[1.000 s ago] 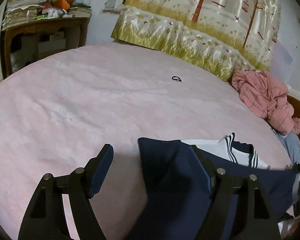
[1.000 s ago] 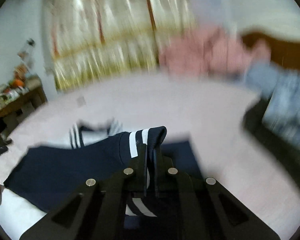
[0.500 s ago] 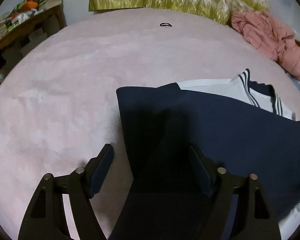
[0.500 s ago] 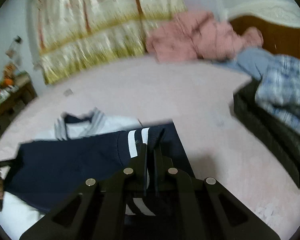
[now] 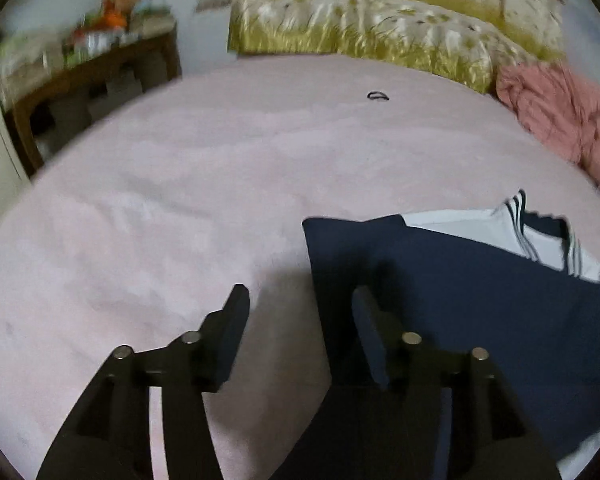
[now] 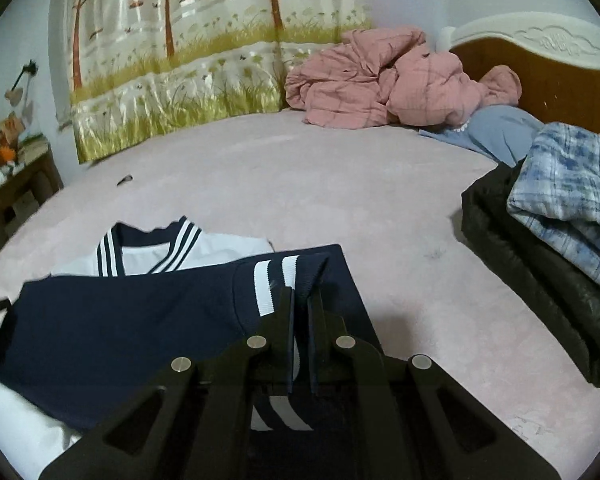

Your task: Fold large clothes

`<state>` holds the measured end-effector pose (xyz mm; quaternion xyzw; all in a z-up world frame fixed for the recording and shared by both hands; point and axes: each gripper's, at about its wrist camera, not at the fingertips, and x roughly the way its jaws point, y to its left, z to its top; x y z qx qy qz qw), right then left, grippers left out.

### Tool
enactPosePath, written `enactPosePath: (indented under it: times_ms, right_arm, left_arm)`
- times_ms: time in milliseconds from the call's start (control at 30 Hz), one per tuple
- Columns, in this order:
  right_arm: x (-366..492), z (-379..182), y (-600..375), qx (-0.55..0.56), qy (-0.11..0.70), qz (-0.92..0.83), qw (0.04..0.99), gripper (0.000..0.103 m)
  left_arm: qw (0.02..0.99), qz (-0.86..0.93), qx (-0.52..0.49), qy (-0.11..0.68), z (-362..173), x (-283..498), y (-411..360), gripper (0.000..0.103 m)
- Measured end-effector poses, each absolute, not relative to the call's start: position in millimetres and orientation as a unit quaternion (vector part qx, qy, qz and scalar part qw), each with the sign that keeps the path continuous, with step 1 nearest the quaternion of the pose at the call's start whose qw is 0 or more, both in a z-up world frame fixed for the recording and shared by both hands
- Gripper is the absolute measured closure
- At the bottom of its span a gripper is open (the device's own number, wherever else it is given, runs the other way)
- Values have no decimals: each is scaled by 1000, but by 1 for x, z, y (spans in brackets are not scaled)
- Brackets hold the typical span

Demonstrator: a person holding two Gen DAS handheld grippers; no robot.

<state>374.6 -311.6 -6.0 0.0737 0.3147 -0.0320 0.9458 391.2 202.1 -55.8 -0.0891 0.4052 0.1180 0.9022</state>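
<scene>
Pink fuzzy blanket point(image 5: 204, 184) everywhere in the left wrist view, covering the bed. Left gripper point(image 5: 296, 312) spread wide, nothing between the fingers, hovering over the near left corner of the navy and white jacket point(image 5: 480, 300); one finger over bare blanket, the other over navy cloth. Lying flat, navy sleeve folded across the white body, striped collar poking out at the right. Small black hair tie point(image 5: 378, 96) well beyond it on the blanket. Crumpled pink quilt point(image 5: 560, 120) at far right, yellow grassy curtain point(image 5: 360, 28) behind, cluttered wooden desk point(image 5: 92, 76) far left, all a bit blurry.

Over to the right wrist view. Right gripper point(image 6: 300, 300) pinched tight on the striped cuff point(image 6: 288, 276) of the jacket sleeve, held at the jacket's right edge. Collar point(image 6: 148, 248) up past it. Off to the right: black padded coat point(image 6: 540, 272) with a blue plaid shirt point(image 6: 572, 184) heaped on top, close to the jacket's side. Pink quilt and a blue garment point(image 6: 496, 132) against the wooden headboard point(image 6: 548, 68).
</scene>
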Motion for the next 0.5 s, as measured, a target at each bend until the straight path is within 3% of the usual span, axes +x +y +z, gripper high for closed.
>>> enactPosePath:
  times_ms: [100,233,400,500]
  right_arm:
    - [372,-2,-315,85,297,-16,951,97]
    - [353,15,-309,64,235,-2,970,97]
    - [394,-27,-326,90,373,-55,922,97]
    - [393,-26,-335,114,370,-48,921,97]
  left_arm:
    - [902,90,-145,397,-54,390,221,57]
    - [897,58,-166,406,-56,392,220,52]
    - [878,59,-127,458,-72,403,198,39]
    - [873,59,-119,469,-77,407,195,35]
